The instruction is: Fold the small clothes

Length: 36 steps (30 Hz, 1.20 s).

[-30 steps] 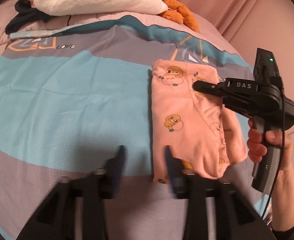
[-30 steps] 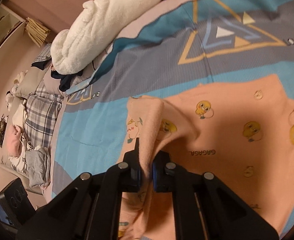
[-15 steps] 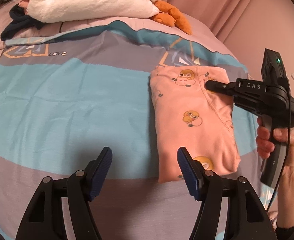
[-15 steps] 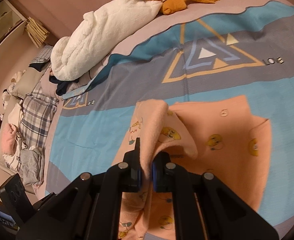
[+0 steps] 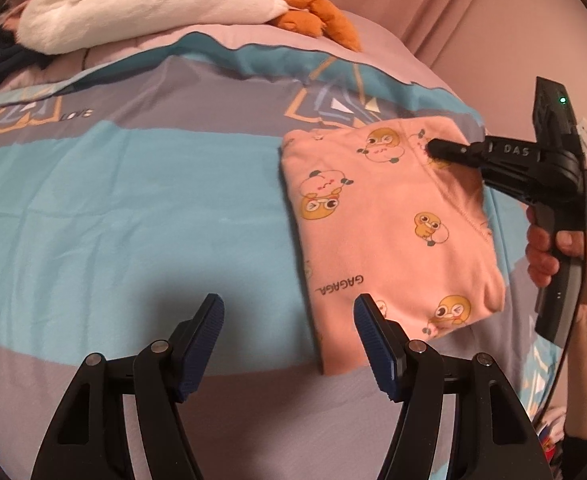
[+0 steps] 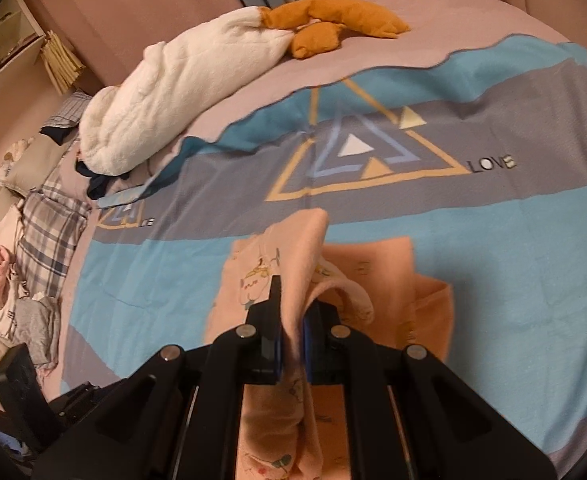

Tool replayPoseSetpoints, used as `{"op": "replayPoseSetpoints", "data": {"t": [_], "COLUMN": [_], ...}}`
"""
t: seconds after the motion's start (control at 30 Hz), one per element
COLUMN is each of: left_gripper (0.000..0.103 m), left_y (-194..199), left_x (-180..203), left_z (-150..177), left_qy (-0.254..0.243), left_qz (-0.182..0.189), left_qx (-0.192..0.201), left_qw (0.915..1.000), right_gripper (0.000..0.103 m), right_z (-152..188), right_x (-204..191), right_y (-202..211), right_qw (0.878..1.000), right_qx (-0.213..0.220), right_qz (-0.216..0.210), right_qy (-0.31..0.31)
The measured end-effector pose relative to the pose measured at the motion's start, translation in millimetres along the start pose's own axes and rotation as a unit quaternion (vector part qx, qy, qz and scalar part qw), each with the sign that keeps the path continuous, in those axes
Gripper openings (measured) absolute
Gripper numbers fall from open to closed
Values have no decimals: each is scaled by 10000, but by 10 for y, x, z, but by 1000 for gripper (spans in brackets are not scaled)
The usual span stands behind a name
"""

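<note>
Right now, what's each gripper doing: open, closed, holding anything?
Left gripper: open, holding nothing, its fingers over the bedspread.
Right gripper: closed on a raised fold of the pink garment.

bare blue-and-grey bedspread (image 5: 133, 200) left of the pink garment (image 5: 381, 216); white plush toy (image 5: 153, 0) at the far edge

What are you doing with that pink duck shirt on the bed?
Someone is folding it using two handheld grippers. The right gripper is shut on an edge of the pink duck-print garment, which lies partly folded on the blue and grey bedspread. The left gripper hangs open near its closest corner, holding nothing.
</note>
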<state>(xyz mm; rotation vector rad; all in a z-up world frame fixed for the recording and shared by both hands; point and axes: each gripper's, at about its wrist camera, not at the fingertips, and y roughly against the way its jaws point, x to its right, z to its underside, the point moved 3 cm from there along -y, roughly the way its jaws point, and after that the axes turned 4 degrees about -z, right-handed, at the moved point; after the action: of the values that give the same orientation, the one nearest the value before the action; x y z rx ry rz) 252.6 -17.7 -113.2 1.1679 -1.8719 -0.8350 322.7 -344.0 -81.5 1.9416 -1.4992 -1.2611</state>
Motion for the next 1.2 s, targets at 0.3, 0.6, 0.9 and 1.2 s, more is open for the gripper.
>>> {"op": "replayPoseSetpoints", "data": {"t": [0.3, 0.6, 0.9, 1.2], "left_gripper": [66, 66, 66, 66], "left_y": [-298, -737, -814, -797], "left_x": [472, 863, 830, 910], "left_z": [-189, -176, -165, -123], "left_qy": [-260, -801, -788, -906], "left_qz": [578, 906, 937, 688], "left_qx": [31, -376, -448, -369], "left_qw": [9980, 9919, 9915, 9928], "right_gripper": [9, 26, 30, 30], "right_z": [259, 263, -133, 157], "right_x": [594, 844, 823, 312], "right_y": [-229, -370, -111, 397], "right_qw": [9965, 9765, 9544, 9970], "right_qx": [-236, -197, 828, 566], "right_qz": [-84, -1323, -2078, -528], "right_qy": [-799, -1691, -1975, -100]}}
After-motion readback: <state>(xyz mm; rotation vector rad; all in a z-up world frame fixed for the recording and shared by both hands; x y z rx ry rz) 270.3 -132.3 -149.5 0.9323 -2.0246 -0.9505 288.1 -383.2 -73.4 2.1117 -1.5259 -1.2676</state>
